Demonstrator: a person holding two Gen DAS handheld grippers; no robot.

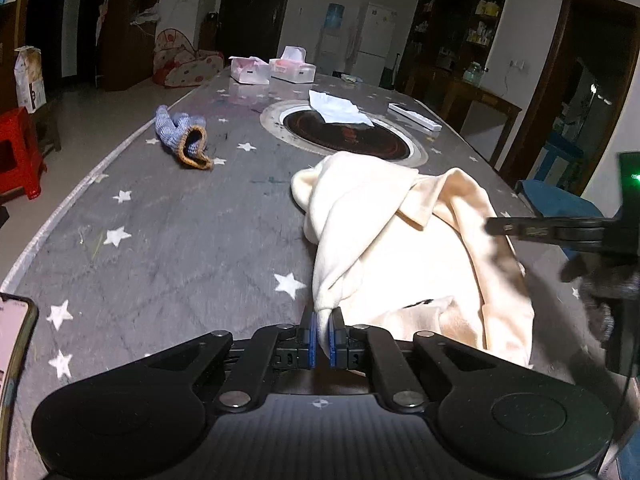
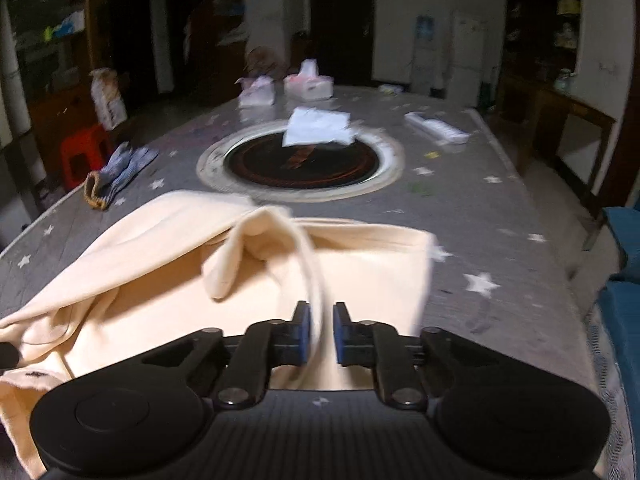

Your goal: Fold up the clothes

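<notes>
A cream garment (image 1: pixel 400 240) lies crumpled on the grey star-patterned table (image 1: pixel 180 220). My left gripper (image 1: pixel 323 330) is shut on a bunched corner of it near the table's front edge. At the right edge of the left wrist view, my right gripper (image 1: pixel 496 227) reaches in sideways over the cloth. In the right wrist view the garment (image 2: pixel 160 272) spreads left and ahead, with a raised fold in the middle. A thin hem runs up between the blue pads of my right gripper (image 2: pixel 322 330), which stand narrowly apart on it.
A blue knit glove (image 1: pixel 184 140) lies on the left side of the table. A round black cooktop (image 2: pixel 300 160) sits mid-table with white paper (image 2: pixel 316 128) on it. Tissue boxes (image 1: pixel 292 66) stand at the far end. A red stool (image 1: pixel 18 152) and a blue chair (image 2: pixel 624 280) flank the table.
</notes>
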